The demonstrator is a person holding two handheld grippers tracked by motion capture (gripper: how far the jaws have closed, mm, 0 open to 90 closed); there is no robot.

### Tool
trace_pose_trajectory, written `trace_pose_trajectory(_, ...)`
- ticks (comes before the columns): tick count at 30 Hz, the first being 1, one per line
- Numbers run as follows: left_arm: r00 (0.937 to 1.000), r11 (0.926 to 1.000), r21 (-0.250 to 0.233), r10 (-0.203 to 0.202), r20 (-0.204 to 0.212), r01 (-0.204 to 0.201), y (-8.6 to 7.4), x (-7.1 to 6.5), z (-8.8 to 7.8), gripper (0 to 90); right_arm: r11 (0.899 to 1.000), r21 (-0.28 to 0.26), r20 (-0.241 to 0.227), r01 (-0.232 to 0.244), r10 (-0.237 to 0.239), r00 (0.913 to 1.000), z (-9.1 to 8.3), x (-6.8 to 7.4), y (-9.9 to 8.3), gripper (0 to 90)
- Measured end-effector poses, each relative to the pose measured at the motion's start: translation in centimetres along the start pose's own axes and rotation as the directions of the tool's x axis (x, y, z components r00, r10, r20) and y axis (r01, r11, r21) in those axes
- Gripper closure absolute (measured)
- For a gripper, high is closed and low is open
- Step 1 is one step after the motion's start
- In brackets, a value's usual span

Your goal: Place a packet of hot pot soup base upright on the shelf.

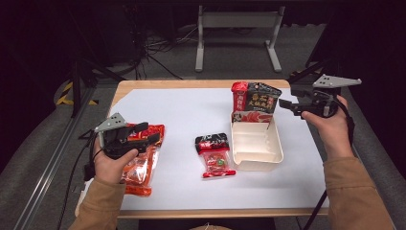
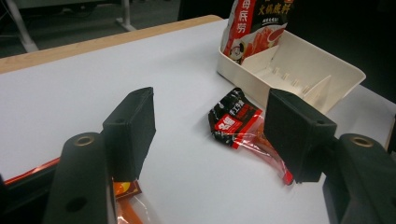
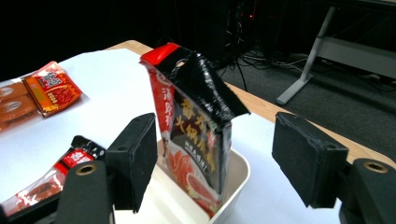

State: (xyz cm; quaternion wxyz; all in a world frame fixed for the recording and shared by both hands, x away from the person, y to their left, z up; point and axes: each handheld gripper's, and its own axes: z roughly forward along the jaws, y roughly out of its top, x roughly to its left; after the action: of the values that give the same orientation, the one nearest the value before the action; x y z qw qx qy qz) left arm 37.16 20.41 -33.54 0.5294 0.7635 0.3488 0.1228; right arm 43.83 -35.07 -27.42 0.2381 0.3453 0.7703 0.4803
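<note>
With the right gripper [image 1: 286, 106] spread beside the binned pouch [image 1: 255, 101], the small packet [image 1: 214, 154] lies lengthwise nearer the left gripper [image 1: 152, 132], spread, empty.

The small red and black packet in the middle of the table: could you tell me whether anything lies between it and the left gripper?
Nothing visible does. Bare white table lies between the open left gripper and the small packet, which lies flat beside the cream tray.

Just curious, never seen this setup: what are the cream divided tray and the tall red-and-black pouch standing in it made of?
The cream divided tray looks like moulded plastic: smooth, matte, thin walls. The tall red-and-black pouch seems glossy printed plastic film, creased and shiny at its folded top.
</note>
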Motion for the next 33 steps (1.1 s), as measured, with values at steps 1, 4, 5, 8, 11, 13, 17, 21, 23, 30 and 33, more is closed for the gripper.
trace_pose_trajectory(1, 1.0000, 1.0000, 0.003, 0.003, -0.005, -0.003, 0.0, 0.1, -0.2, 35.0, 1.000, -0.001, -0.001, -0.002, 0.002, 1.0000, -0.2, 0.2, 0.0, 31.0)
trace_pose_trajectory(4, 1.0000, 1.0000, 0.007, 0.000, -0.005, 0.000, 0.0, 0.3, -0.4, 34.7, 1.000, 0.007, -0.006, 0.004, -0.004, 1.0000, -1.1, 1.3, -0.1, 30.3)
trace_pose_trajectory(5, 1.0000, 1.0000, 0.005, 0.001, -0.006, -0.001, 0.1, 0.3, -0.5, 34.7, 1.000, 0.008, -0.008, 0.006, -0.006, 1.0000, -1.2, 1.6, -0.1, 30.3)
trace_pose_trajectory(8, 0.9998, 0.9999, 0.007, 0.014, -0.015, -0.014, 0.2, 0.4, -0.9, 34.5, 1.000, -0.015, -0.033, -0.007, 0.006, 0.9994, -1.8, 2.7, -0.6, 30.7)
trace_pose_trajectory(11, 0.9996, 0.9997, 0.011, 0.021, -0.020, -0.020, 0.2, 0.5, -1.3, 34.5, 0.998, -0.050, -0.055, -0.026, 0.023, 0.9982, -2.3, 3.5, -1.5, 31.5)
trace_pose_trajectory(13, 0.9996, 0.9997, 0.014, 0.018, -0.022, -0.018, 0.3, 0.6, -1.4, 34.1, 0.997, -0.070, -0.068, -0.035, 0.030, 0.9972, -2.6, 4.0, -2.2, 31.7)
trace_pose_trajectory(17, 0.9995, 0.9994, 0.017, 0.030, -0.007, -0.030, 0.4, 0.8, -1.6, 33.7, 0.996, -0.076, -0.077, -0.039, 0.033, 0.9965, -2.6, 4.6, -3.4, 31.7)
trace_pose_trajectory(21, 0.9993, 0.9992, 0.022, 0.035, -0.015, -0.034, 0.5, 0.8, -1.9, 32.7, 0.996, -0.082, -0.069, -0.032, 0.027, 0.9973, -2.5, 5.0, -4.2, 31.3)
trace_pose_trajectory(23, 0.9991, 0.9992, 0.017, 0.037, -0.020, -0.037, 0.5, 0.9, -2.0, 32.6, 0.997, -0.075, -0.069, -0.028, 0.023, 0.9974, -2.5, 5.0, -4.2, 31.2)
trace_pose_trajectory(30, 0.9980, 0.9985, 0.031, 0.047, -0.041, -0.046, 0.7, 1.5, -2.4, 32.4, 0.997, -0.072, -0.056, -0.022, 0.018, 0.9983, -2.6, 5.0, -4.7, 30.3)
trace_pose_trajectory(33, 0.9971, 0.9981, 0.030, 0.056, -0.053, -0.054, 0.8, 2.3, -2.7, 32.7, 0.997, -0.070, -0.052, -0.027, 0.023, 0.9984, -2.6, 4.9, -4.9, 30.3)
